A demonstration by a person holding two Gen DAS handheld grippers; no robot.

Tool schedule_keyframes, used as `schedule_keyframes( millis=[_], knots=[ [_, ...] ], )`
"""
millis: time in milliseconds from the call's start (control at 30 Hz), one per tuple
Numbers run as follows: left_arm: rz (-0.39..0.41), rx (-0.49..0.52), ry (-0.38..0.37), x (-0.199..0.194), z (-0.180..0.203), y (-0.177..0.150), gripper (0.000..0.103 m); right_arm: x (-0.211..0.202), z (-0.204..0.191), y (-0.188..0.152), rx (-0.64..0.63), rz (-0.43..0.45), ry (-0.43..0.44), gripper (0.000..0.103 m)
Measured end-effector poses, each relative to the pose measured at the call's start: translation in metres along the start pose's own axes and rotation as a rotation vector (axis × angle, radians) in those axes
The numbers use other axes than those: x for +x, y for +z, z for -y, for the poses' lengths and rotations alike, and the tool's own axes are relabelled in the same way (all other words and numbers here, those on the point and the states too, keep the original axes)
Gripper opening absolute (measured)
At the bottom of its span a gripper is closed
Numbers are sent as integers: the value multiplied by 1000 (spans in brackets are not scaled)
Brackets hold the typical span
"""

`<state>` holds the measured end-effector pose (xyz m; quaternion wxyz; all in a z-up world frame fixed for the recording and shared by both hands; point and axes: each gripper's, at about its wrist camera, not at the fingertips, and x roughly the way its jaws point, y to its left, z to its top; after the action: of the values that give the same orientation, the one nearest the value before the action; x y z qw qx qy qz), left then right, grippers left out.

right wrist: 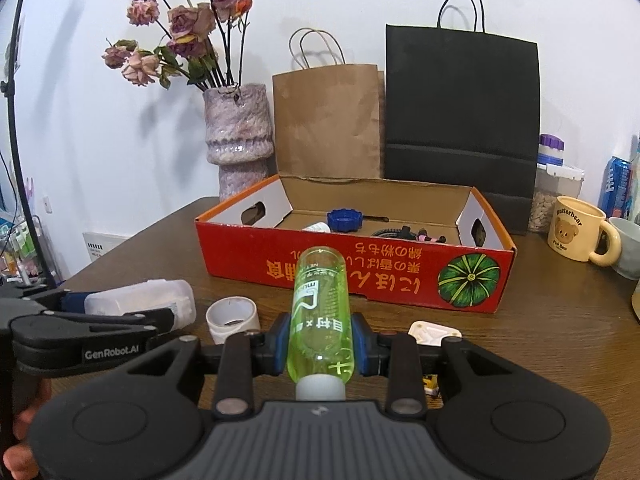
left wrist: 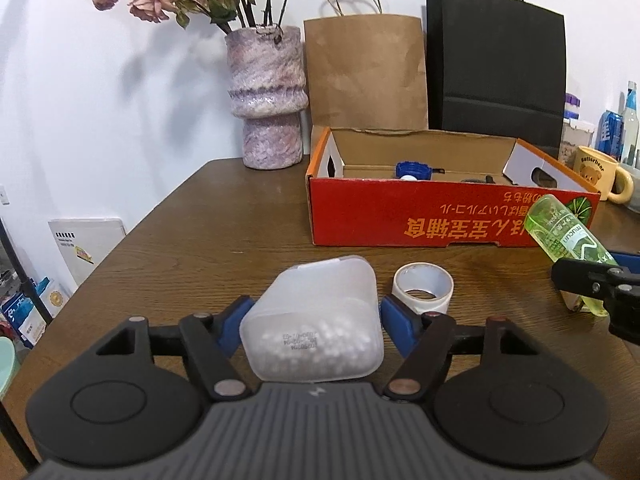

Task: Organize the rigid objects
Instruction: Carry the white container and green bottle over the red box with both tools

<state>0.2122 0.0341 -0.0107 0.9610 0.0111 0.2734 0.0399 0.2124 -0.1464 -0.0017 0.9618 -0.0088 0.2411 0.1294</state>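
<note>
Done: the red box (right wrist: 352, 268) already held a blue cap (right wrist: 343, 219) and some small dark pieces.
Left: your left gripper (left wrist: 314, 320) pinched the translucent case (left wrist: 316, 320) of white beads, low over the table (left wrist: 200, 216).
Right: your right gripper (right wrist: 320, 346) clamped the clear green bottle (right wrist: 320, 312), short of the box.
Waiting: the tape roll (left wrist: 423, 286) remained on the table.

the left gripper (left wrist: 312, 316) points forward and somewhat downward over the table, its blue pads (left wrist: 394, 320) set against the two sides of a translucent white container (left wrist: 316, 320). the right gripper (right wrist: 320, 344) tilts down likewise, jaws clamped narrow on a green bottle (right wrist: 320, 312) whose base juts forward. a person's hand (right wrist: 20, 432) grasps the left gripper's handle.
</note>
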Motion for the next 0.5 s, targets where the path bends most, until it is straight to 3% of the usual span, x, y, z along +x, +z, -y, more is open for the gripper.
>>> schedule_keyframes(
  millis=[500],
  knots=[
    [65, -44, 20, -26, 0, -3, 69, -15, 6, 0, 15, 30, 4, 30]
  ],
)
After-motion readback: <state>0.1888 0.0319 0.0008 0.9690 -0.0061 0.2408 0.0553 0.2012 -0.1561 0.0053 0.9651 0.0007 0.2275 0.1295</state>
